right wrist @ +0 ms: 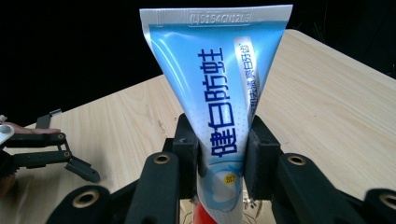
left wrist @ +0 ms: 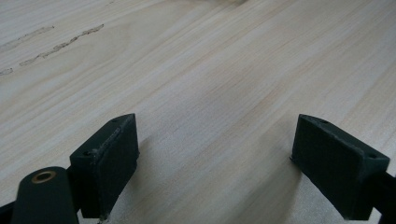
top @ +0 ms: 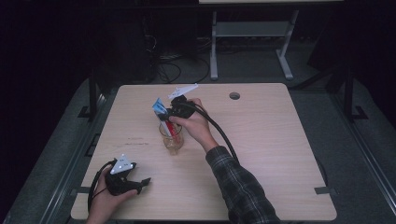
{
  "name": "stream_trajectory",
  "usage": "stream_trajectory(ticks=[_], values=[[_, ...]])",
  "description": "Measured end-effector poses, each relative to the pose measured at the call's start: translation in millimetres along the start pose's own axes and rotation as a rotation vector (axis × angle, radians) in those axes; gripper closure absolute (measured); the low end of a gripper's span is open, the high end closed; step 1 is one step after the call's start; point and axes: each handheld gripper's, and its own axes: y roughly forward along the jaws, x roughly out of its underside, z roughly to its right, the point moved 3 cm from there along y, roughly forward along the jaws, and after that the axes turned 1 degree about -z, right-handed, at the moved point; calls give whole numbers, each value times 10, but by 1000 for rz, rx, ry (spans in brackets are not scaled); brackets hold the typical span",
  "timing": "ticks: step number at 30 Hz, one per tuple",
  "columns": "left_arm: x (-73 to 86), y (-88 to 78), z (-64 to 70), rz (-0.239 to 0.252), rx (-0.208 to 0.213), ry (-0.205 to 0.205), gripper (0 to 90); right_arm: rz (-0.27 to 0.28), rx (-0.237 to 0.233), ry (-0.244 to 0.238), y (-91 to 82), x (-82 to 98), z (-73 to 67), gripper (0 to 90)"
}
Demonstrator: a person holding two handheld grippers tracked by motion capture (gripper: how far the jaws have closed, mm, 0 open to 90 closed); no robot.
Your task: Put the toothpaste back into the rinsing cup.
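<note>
Toothpaste tube (right wrist: 219, 93) stands with its long axis upright, its flat crimped end pointing up and its red lower end pointing down into a clear glass cup (top: 172, 140). The right gripper (right wrist: 219, 163) has its black jaws pressed against the tube's two sides low on its body, narrowed to the tube's width and holding it. The cup stands near the middle of the wooden table (top: 271, 140), directly under this gripper. Well apart, at the table's near left corner, the left gripper (left wrist: 215, 163) rests low over bare wood, its jaws spread wide with nothing between them.
</note>
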Motion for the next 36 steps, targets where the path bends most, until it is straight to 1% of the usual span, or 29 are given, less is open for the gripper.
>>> stream_trajectory(ticks=[4,7,10,16,18,26,32,36], values=[[0,0,0,0,0,0,138,0,-4,5,0,-2,2,680],[0,0,0,0,0,0,138,16,9,11,-26,-18,5,599],[-1,0,-1,-1,0,0,138,19,35,15,-89,-24,32,503],[-1,1,0,1,0,-2,138,25,59,17,-266,31,89,429],[-1,2,1,2,0,-2,138,25,74,13,-329,55,107,408],[0,0,2,2,-1,-4,138,40,122,16,-604,203,167,388],[0,0,2,2,-1,-3,138,37,149,30,-788,360,200,373],[0,0,3,3,-1,-4,138,25,173,28,-893,465,213,363]])
